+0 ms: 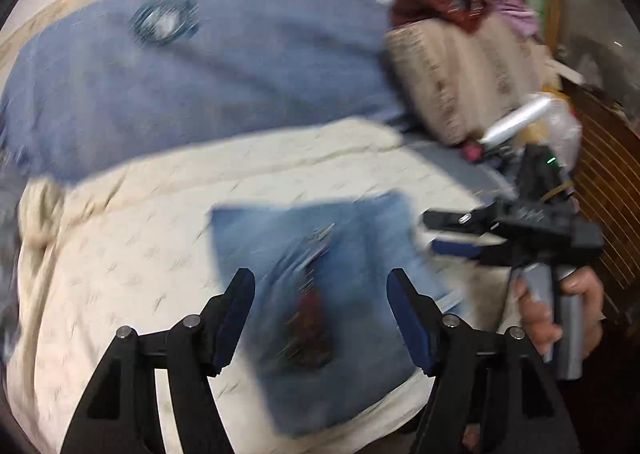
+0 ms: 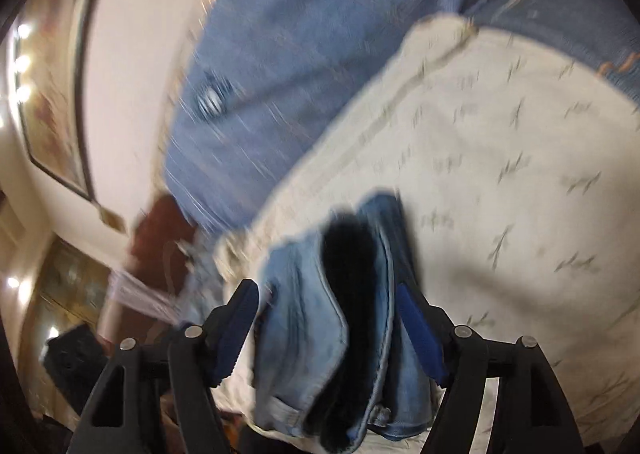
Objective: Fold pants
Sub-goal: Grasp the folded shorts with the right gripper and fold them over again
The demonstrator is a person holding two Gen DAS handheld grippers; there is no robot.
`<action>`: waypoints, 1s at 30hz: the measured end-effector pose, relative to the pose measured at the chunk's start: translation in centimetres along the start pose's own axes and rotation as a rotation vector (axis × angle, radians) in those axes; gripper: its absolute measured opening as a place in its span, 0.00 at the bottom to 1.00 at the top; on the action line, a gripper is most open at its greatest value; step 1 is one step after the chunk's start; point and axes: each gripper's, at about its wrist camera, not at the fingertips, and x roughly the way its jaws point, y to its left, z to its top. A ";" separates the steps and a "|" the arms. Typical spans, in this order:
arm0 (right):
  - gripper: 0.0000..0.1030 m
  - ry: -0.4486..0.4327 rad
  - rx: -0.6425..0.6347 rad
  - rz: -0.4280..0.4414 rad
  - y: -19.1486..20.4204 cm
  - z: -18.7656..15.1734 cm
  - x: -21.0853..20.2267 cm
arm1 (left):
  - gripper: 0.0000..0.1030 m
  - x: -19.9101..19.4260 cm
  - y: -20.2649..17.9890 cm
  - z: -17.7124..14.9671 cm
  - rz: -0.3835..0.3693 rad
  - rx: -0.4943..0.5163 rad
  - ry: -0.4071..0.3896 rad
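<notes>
Folded denim pants (image 1: 332,306): a compact blue bundle lying on the cream patterned bedspread (image 1: 132,254) of the bed, apparently with a dark red patch on top, though blur hides detail. Left tongs (image 1: 322,318): wide apart, hovering over the bundle, gripping nothing. Right tongs (image 2: 328,328): spread at the bundle's open folded edge, denim layers (image 2: 304,318) between the fingers, not clamped. Blue blanket (image 1: 208,86): beyond, across the bed. Beige pillow (image 1: 460,78): far right.
</notes>
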 end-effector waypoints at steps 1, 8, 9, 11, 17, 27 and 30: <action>0.73 0.010 -0.013 -0.021 0.4 -0.1 0.6 | 0.67 0.9 0.2 -0.3 0.000 -0.031 0.029; 0.16 -0.072 -0.279 -0.193 5.1 -1.4 3.2 | 0.67 4.1 0.2 -2.3 -0.012 -0.043 0.121; 0.16 -0.083 -0.305 -0.220 5.6 -1.5 3.6 | 0.67 4.2 0.1 -2.4 -0.013 -0.039 0.124; 0.15 -0.089 -0.344 -0.276 6.4 -1.5 4.7 | 0.67 4.9 -0.4 -2.1 -0.008 -0.040 0.127; 0.13 -0.070 -0.338 -0.375 5.4 0.8 7.3 | 0.70 7.0 -0.1 -1.3 -0.017 -0.076 0.153; 0.16 -0.047 -0.103 -0.186 1.5 2.4 3.1 | 0.73 3.5 1.0 1.1 -0.014 -0.072 0.102; 0.17 -0.155 -0.117 -0.101 2.3 2.0 0.2 | 0.73 2.6 1.6 3.1 0.037 -0.059 0.047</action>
